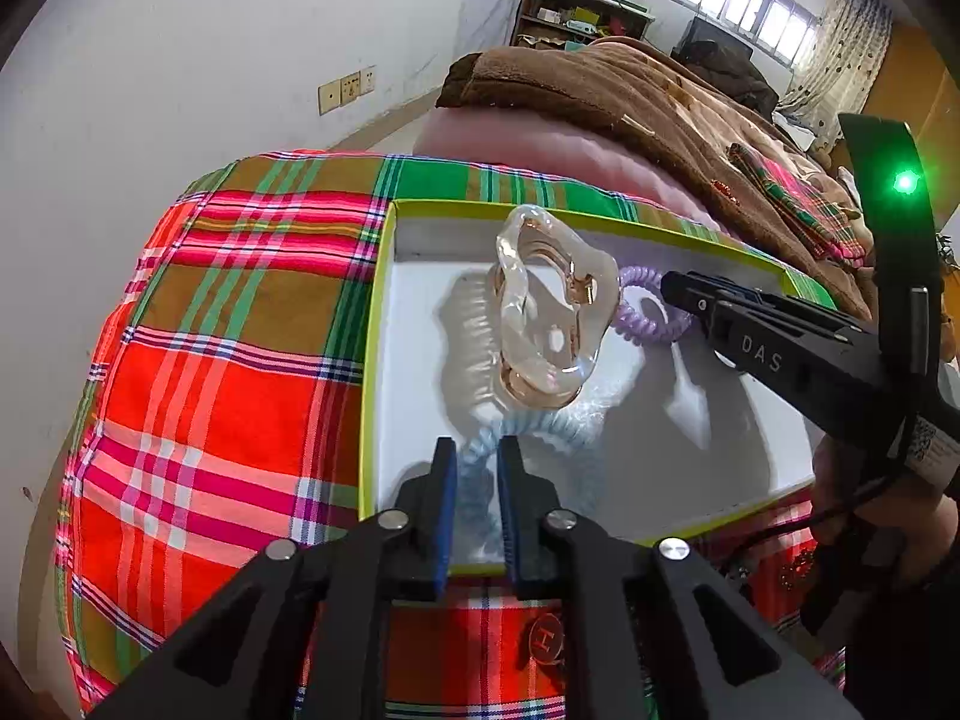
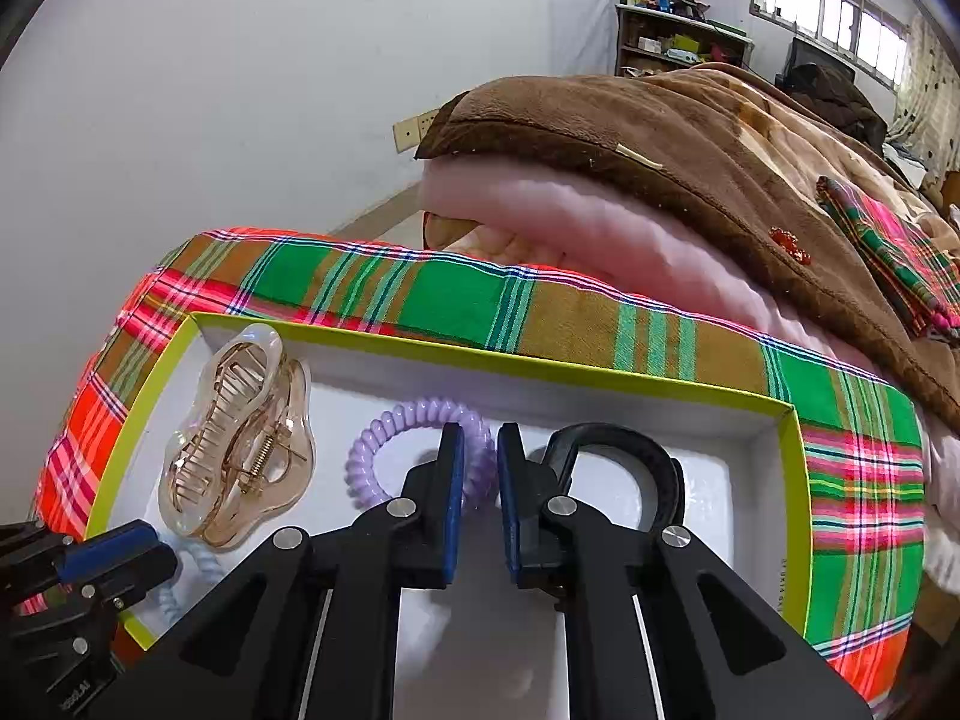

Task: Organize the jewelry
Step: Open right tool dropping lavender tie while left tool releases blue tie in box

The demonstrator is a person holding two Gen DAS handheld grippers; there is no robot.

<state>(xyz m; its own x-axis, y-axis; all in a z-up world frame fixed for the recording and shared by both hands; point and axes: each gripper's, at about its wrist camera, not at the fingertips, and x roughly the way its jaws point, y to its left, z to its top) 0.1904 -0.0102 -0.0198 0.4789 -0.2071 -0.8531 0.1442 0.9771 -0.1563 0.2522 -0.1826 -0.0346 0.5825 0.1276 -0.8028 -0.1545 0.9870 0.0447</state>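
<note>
A white box with a lime-green rim (image 1: 384, 312) (image 2: 540, 369) lies on a plaid cloth. In it are a clear amber hair claw (image 1: 543, 312) (image 2: 237, 438), a purple spiral hair tie (image 1: 645, 312) (image 2: 396, 438), a light blue spiral hair tie (image 1: 528, 429) (image 2: 201, 564) and a black hair claw (image 2: 630, 450). My left gripper (image 1: 478, 456) is shut on the blue tie, just over the box's near edge. My right gripper (image 2: 480, 450) is over the purple tie, its jaws slightly apart with the coil's right side between them; it also shows in the left wrist view (image 1: 678, 288).
The plaid cloth (image 1: 228, 360) (image 2: 540, 306) covers a cushion. A brown blanket (image 2: 690, 138) over pink bedding (image 2: 570, 228) lies behind the box. A white wall is at the left. A round "H" badge (image 1: 546, 636) lies on the cloth near me.
</note>
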